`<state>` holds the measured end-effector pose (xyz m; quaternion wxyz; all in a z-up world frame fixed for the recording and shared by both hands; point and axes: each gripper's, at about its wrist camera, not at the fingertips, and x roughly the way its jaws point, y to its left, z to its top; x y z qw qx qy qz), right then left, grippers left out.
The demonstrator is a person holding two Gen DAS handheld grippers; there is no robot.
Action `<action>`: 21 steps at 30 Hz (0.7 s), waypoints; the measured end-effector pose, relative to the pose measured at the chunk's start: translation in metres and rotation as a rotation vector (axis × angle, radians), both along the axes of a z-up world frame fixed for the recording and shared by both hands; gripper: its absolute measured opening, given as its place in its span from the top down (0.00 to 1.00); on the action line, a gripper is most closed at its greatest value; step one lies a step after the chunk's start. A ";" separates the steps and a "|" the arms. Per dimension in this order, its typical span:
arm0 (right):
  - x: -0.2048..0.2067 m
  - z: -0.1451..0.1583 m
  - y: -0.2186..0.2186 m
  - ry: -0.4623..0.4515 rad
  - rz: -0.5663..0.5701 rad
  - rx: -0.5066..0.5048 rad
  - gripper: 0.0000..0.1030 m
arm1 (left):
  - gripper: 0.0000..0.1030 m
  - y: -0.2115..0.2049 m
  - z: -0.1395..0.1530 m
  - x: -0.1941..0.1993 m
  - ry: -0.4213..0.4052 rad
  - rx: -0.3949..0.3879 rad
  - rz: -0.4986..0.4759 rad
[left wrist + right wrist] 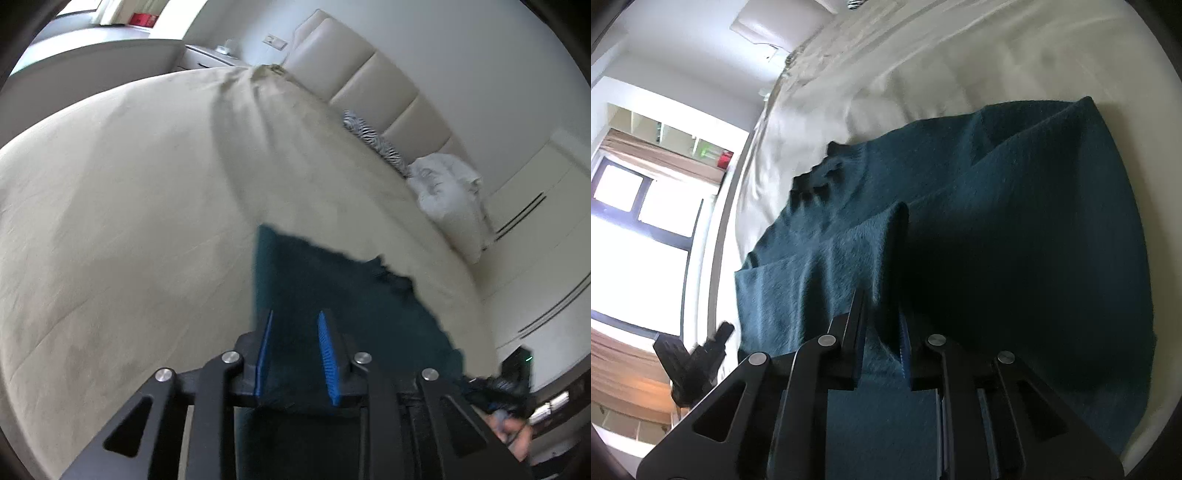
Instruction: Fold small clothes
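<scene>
On wide beige bed, dark teal fuzzy knit garment lay spread. Right gripper clamped raised fold; left gripper jaws apart over cloth edge. Mid-fold, likely; next: carry pinched flap across, lay flat.

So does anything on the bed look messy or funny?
A little. The beige bedsheet is pulled into long wrinkles running toward its far corner. A crumpled white duvet is bunched by the headboard. The dark teal fuzzy garment is only half folded, one edge pinched in the right claw.
</scene>
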<state>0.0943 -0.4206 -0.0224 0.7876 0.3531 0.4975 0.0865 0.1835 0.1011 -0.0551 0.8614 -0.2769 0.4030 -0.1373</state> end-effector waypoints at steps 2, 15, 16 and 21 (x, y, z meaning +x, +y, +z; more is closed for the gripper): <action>0.001 0.003 0.005 -0.007 0.014 -0.024 0.85 | 0.75 -0.010 0.006 0.013 -0.005 -0.005 -0.036; 0.007 -0.023 -0.016 0.019 -0.034 0.059 0.85 | 0.96 0.004 -0.072 0.090 0.196 -0.246 -0.098; 0.005 -0.024 -0.018 0.022 -0.036 0.066 0.85 | 0.96 0.003 -0.072 0.087 0.185 -0.240 -0.110; -0.007 -0.023 -0.013 0.024 -0.026 0.043 0.85 | 0.95 0.005 -0.067 0.060 0.182 -0.237 -0.132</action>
